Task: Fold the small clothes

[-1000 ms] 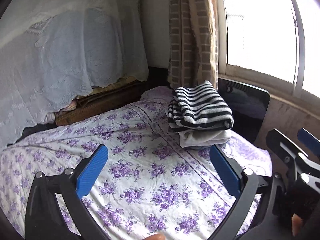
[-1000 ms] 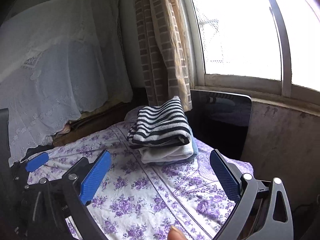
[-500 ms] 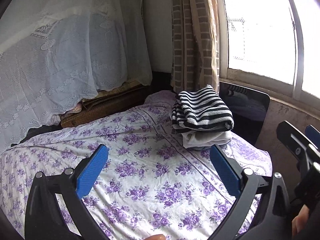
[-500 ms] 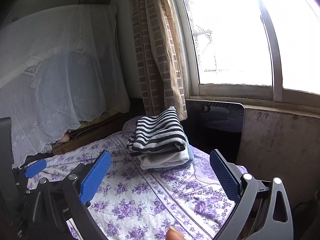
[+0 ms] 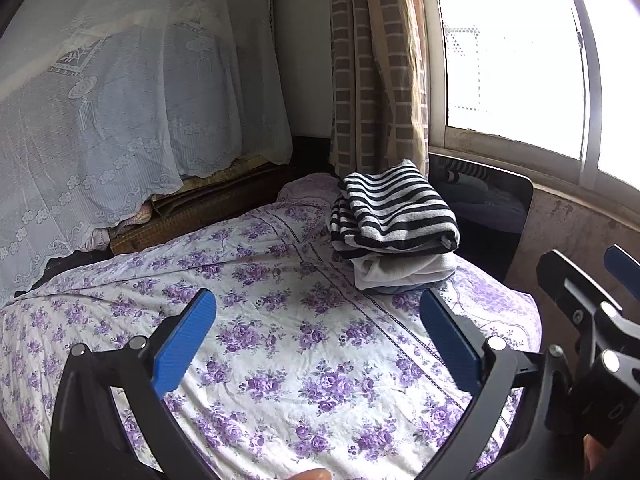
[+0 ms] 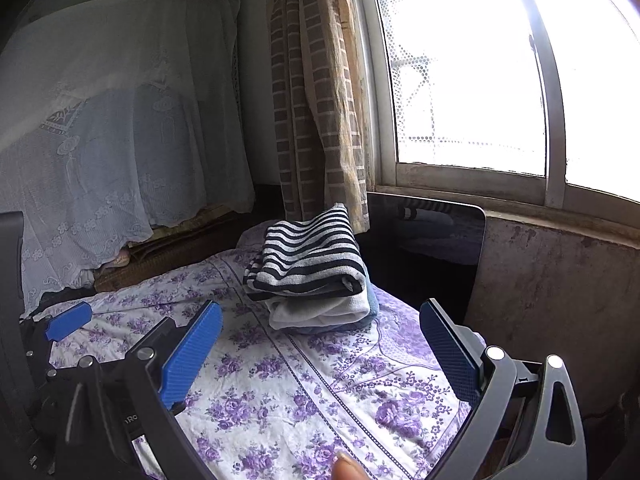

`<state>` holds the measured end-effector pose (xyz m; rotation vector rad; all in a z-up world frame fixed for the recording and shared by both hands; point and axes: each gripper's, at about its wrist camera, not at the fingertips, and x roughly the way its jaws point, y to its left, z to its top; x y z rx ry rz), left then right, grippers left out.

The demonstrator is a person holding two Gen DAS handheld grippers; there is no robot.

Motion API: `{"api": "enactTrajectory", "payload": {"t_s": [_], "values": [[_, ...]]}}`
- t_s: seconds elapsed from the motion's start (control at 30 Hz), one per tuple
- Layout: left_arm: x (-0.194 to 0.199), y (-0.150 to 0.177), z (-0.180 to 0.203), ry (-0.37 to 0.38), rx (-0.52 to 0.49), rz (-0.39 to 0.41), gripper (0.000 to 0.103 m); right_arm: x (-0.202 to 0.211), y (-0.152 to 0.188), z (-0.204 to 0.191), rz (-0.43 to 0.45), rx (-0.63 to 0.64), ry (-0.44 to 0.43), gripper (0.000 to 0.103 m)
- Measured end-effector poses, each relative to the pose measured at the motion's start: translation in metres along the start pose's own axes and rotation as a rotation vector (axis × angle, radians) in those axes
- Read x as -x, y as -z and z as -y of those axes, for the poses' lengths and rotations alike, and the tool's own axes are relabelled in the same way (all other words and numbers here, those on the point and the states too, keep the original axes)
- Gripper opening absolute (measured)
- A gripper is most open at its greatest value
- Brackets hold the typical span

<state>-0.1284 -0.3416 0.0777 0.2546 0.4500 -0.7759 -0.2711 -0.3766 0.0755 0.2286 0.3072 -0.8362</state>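
A stack of folded clothes sits at the far corner of the purple-flowered sheet: a black-and-white striped piece on top, a white piece under it, a blue one at the bottom. The stack also shows in the right wrist view. My left gripper is open and empty, above the sheet, short of the stack. My right gripper is open and empty, to the right of the left one, also short of the stack.
A dark glossy panel stands behind the stack under the window. A checked curtain hangs beside it. A white lace cover drapes furniture at the left. The sheet's right edge drops off by a stained wall.
Both grippers have drawn back and tilted up, so the stack sits lower and farther in view. Both stay open and empty.
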Motion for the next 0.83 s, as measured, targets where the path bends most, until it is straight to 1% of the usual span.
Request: {"api": "enactTrajectory", "payload": {"t_s": [0.2, 0.33, 0.37, 0.43, 0.53, 0.63, 0.73, 0.83], "values": [[-0.007, 0.004, 0.007, 0.002, -0.019, -0.016, 0.099, -0.006, 0.003, 0.001, -0.015, -0.004, -0.012, 0.100], [-0.003, 0.005, 0.010, 0.024, -0.026, -0.001, 0.099, -0.006, 0.003, 0.001, -0.016, -0.003, -0.016, 0.100], [0.000, 0.005, 0.010, 0.022, -0.024, 0.016, 0.099, -0.005, 0.003, 0.001, -0.016, -0.003, -0.015, 0.100], [0.001, 0.006, 0.009, -0.002, -0.016, 0.024, 0.099, -0.005, 0.003, 0.001, -0.016, -0.004, -0.017, 0.100], [0.002, 0.005, 0.009, 0.019, -0.022, 0.019, 0.099, -0.005, 0.003, 0.001, -0.013, -0.008, -0.018, 0.100], [0.005, 0.005, 0.013, 0.000, -0.030, 0.025, 0.099, -0.005, 0.002, 0.002, -0.010, -0.015, -0.018, 0.100], [0.007, 0.005, 0.015, 0.013, -0.036, 0.025, 0.099, -0.003, 0.002, 0.004, -0.006, -0.019, -0.015, 0.100], [0.007, 0.005, 0.014, 0.005, -0.027, 0.024, 0.099, -0.003, 0.002, 0.004, -0.006, -0.022, -0.016, 0.100]]}}
